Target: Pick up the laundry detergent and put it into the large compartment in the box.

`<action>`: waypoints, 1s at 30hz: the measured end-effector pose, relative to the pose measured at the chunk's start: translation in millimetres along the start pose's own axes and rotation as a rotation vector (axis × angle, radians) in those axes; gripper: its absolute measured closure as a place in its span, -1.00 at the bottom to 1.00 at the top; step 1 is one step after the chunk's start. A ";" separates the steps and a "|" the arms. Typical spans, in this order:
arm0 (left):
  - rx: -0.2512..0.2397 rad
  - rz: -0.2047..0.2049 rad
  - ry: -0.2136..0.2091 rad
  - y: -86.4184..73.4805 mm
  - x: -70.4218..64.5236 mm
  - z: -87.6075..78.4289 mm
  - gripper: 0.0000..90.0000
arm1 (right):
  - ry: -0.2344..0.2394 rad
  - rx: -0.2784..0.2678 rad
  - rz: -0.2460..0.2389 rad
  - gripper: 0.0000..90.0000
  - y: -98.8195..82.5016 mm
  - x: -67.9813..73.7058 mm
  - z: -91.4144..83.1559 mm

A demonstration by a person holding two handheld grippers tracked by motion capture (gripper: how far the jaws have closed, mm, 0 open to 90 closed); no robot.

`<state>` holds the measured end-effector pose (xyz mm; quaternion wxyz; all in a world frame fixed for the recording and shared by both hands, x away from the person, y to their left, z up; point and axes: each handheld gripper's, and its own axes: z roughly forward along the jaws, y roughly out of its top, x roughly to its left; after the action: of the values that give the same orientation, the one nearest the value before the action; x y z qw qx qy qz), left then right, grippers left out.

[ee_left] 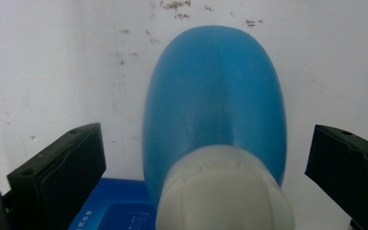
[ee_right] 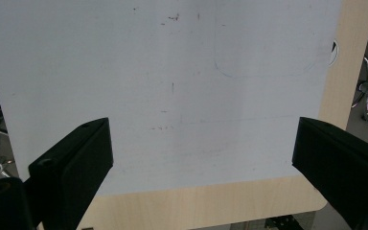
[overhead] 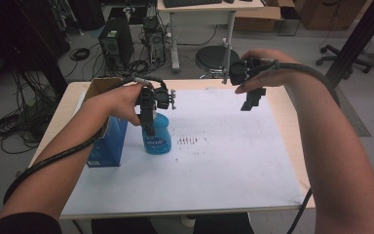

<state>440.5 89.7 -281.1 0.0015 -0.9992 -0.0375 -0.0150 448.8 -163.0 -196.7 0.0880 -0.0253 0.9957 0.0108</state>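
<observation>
Presently the left gripper hovered with jaws apart astride the upright blue bottle, its white cap between them; closing likely came next. The right gripper hung open, empty.

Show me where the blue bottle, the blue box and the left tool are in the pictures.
blue bottle (ee_left: 214,91): left gripper view, on its blue body above the white cap.
blue box (overhead: 111,141): high view, on its front side.
left tool (overhead: 148,127): high view, midway between its fingertips, above the bottle.

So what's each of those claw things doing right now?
Left gripper: open, jaws either side of the blue bottle.
Right gripper: open, holding nothing.
</observation>
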 end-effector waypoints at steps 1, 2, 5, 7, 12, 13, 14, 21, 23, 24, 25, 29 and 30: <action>0.001 -0.001 0.002 -0.1 0.0 0.8 -1.00 | 0.001 0.001 -0.002 -0.85 0.1 0.0 0.3; 0.002 0.001 0.005 -0.2 -0.3 2.7 -1.00 | 0.000 0.000 0.000 -0.85 0.1 0.0 0.7; 0.000 0.002 0.007 0.0 -1.0 3.7 -1.00 | 0.001 -0.001 0.000 -0.85 -0.1 -0.2 1.2; -0.002 0.003 0.012 0.6 -1.4 4.7 -1.00 | 0.002 -0.002 0.001 -0.85 -0.2 -0.2 2.0; 0.000 0.006 0.021 1.2 -1.3 6.6 -1.00 | 0.004 -0.002 0.000 -0.85 -0.2 -0.1 2.9; 0.000 0.005 0.023 1.2 -1.1 6.7 -1.00 | 0.004 -0.003 -0.002 -0.85 -0.2 -0.1 3.1; 0.000 0.005 0.023 1.2 -1.1 6.7 -1.00 | 0.004 -0.003 -0.002 -0.85 -0.2 -0.1 3.1; 0.002 0.013 0.034 2.1 -1.8 8.2 -1.00 | 0.005 -0.005 0.003 -0.85 -2.0 -0.2 3.6; 0.002 0.009 0.041 1.8 -1.5 9.0 -0.99 | 0.005 -0.004 0.004 -0.85 -2.1 -0.2 3.8; 0.002 0.006 0.044 1.5 -1.2 9.5 -1.00 | 0.006 -0.003 0.005 -0.85 -2.1 -0.1 4.0; 0.004 0.006 0.045 1.3 -0.9 10.1 -0.99 | 0.005 -0.004 0.004 -0.85 -2.0 -0.1 4.1; -0.002 0.007 0.046 1.1 -1.2 10.7 -0.98 | 0.006 -0.006 0.004 -0.85 -1.7 -0.1 4.5; 0.001 0.011 0.047 1.2 -1.5 10.8 -0.97 | 0.007 -0.005 0.005 -0.85 -1.7 0.0 4.7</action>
<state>439.4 88.4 -291.9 0.0030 -0.9987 -0.0321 -0.0386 449.8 -164.6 -201.3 0.0846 -0.0231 0.9961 0.0136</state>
